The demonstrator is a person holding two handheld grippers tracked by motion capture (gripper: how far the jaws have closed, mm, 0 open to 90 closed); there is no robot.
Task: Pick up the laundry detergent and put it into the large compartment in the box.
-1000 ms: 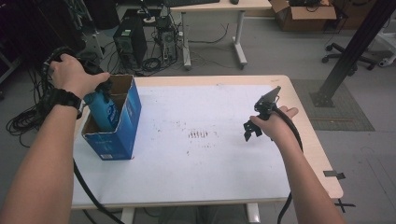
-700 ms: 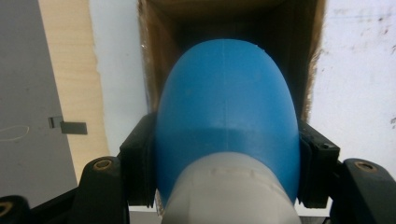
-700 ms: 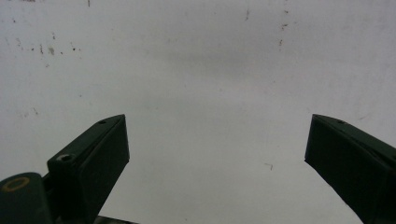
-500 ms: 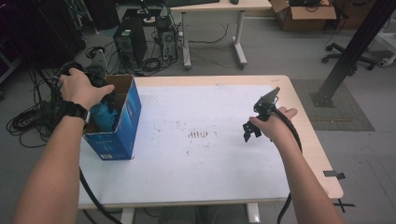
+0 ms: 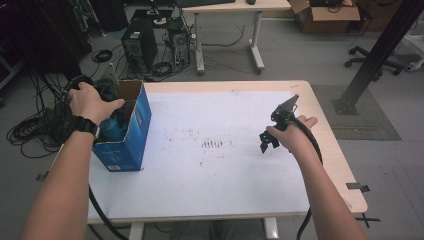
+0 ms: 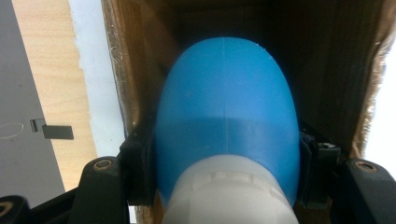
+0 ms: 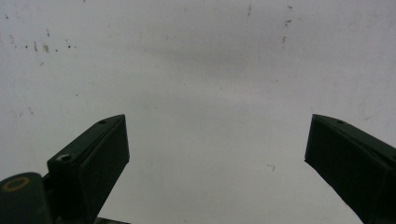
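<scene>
A blue bottle with a white cap is clamped between the jaws of my left gripper, which is shut on it. The bottle hangs inside an open blue cardboard box at the table's left edge, with brown inner walls around it. In the high view the person's left hand covers that gripper above the box, and a bit of the blue bottle shows inside. My right gripper hovers over the white tabletop at the right, open and holding nothing.
Dark scuff marks dot the middle of the white table. On the floor beyond lie cable coils, a computer tower and a second desk. A black post stands at the right.
The left hand has come toward the near side and down, taking the blue bottle deeper into the box. The right gripper has stayed put.
</scene>
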